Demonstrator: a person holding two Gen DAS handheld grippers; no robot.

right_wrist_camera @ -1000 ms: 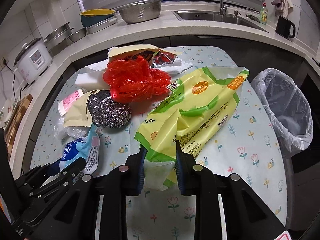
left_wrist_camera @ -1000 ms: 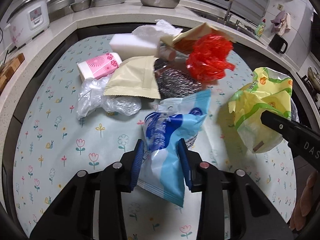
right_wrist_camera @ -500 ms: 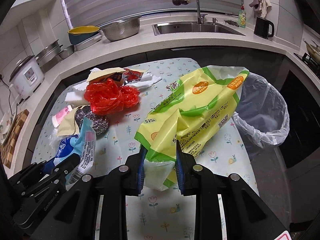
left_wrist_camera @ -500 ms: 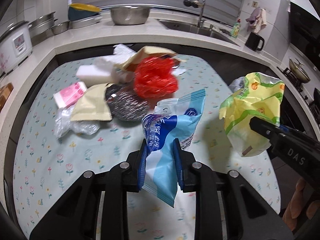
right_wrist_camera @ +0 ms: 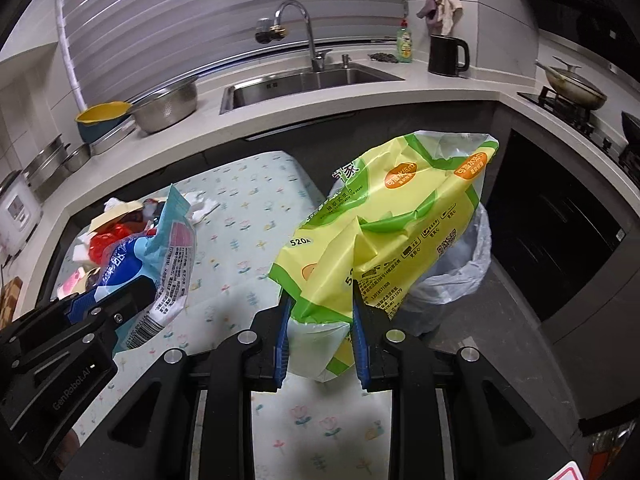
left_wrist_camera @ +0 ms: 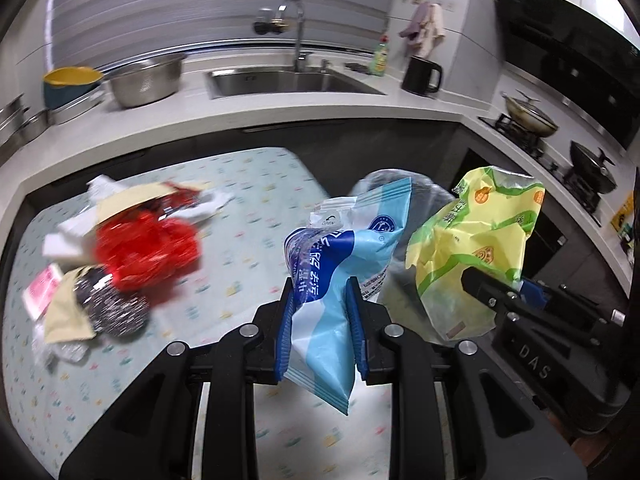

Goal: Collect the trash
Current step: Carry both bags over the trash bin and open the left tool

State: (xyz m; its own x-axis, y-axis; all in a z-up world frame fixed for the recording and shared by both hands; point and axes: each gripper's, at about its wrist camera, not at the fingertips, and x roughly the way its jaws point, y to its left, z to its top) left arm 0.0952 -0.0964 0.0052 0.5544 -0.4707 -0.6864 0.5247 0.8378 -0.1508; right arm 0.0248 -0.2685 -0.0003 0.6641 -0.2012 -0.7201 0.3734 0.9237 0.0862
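My left gripper (left_wrist_camera: 320, 292) is shut on a blue and white plastic wrapper (left_wrist_camera: 344, 248), held up above the right end of the table. My right gripper (right_wrist_camera: 320, 300) is shut on a yellow and green paper-towel bag (right_wrist_camera: 392, 216), which hangs in front of the clear-lined trash bin (right_wrist_camera: 464, 264) beside the table. In the left wrist view the yellow bag (left_wrist_camera: 472, 248) and right gripper (left_wrist_camera: 500, 292) show at the right, with the bin (left_wrist_camera: 384, 178) mostly hidden behind both wrappers. In the right wrist view the blue wrapper (right_wrist_camera: 160, 264) and left gripper (right_wrist_camera: 116, 304) show at the left.
A pile stays on the floral table (left_wrist_camera: 256, 208): red mesh bag (left_wrist_camera: 148, 248), steel scourer (left_wrist_camera: 112, 308), beige pouch (left_wrist_camera: 68, 316), pink pack (left_wrist_camera: 40, 288), white foam. Counter with sink (right_wrist_camera: 312, 80), steel bowl (right_wrist_camera: 168, 104), black kettle (right_wrist_camera: 444, 56) behind; stove (right_wrist_camera: 572, 92) at right.
Both grippers have swung right and risen, carrying their wrappers from over the pile to the table's right end beside the bin. The pile has slid to the left of both views.
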